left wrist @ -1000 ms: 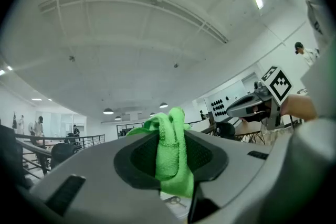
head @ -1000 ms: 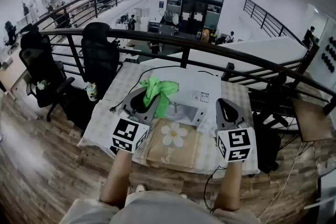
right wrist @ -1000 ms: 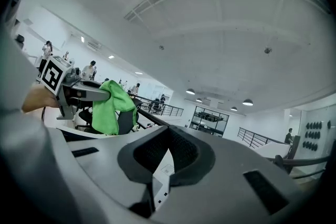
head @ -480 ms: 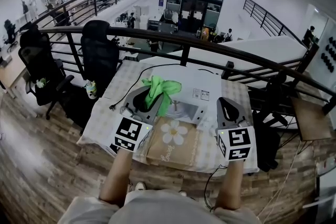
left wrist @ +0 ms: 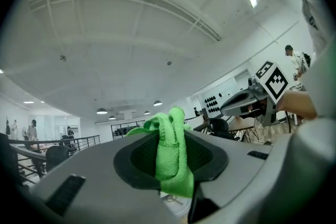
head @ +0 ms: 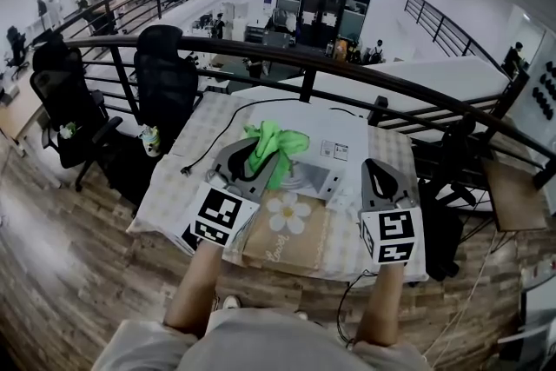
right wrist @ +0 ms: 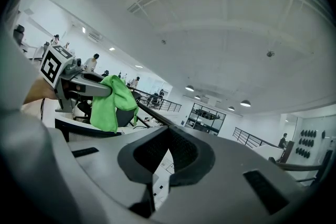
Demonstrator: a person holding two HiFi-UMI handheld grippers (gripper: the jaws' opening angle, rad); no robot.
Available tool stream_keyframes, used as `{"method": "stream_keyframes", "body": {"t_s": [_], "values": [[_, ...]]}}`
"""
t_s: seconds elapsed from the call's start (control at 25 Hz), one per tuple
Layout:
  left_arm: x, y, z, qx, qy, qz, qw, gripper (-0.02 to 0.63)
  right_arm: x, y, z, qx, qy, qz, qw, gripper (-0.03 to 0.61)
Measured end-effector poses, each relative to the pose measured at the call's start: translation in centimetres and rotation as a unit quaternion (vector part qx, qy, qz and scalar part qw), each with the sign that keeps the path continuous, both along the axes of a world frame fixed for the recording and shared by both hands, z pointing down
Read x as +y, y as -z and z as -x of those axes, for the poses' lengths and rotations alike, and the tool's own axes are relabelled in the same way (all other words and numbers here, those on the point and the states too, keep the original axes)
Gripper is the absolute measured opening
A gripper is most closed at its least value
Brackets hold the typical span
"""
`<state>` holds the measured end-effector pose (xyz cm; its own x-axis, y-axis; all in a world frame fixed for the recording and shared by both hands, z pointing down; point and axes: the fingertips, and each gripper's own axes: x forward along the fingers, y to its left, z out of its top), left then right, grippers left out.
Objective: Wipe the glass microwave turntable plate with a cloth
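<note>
Glass turntable plate is hard to make out: in the left gripper view only a pale rounded edge [left wrist: 177,207] shows low between the jaws, just under the cloth [left wrist: 170,157], and the rest is cut off. In the head view a greyish patch in front of a white appliance [head: 323,135] may be the same plate, but the cloth and the left hand-held gripper [head: 254,162] cover much of it.

That left hand-held gripper is clamped on the bright green cloth, which bunches above the jaw tips and hangs below them. The right hand-held gripper [head: 380,178] has its jaws closed together with nothing between them; it is held over the near right part of the counter [head: 169,182], apart from the cloth.

The counter carries a pale checked covering, a tan mat with a white flower [head: 287,215] at its near edge, and a black cable [head: 217,145] on the left. Beyond it runs a dark railing [head: 347,74] with black office chairs [head: 165,78] beside it, above a wooden floor [head: 61,274], in a large white-ceilinged hall.
</note>
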<state>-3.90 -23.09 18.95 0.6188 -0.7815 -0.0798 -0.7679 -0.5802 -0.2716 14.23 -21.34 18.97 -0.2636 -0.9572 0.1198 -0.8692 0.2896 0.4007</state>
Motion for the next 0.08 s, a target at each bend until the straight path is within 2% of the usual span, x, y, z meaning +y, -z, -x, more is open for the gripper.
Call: {"method": "stream_keyframes", "body": {"t_s": [0.08], "values": [[-0.03,-0.15,0.11,0.000,-0.001,0.002,1.0000,0.129,-0.04,-0.03,0.09,0.000,0.000,0.001,1.000,0.012]]}}
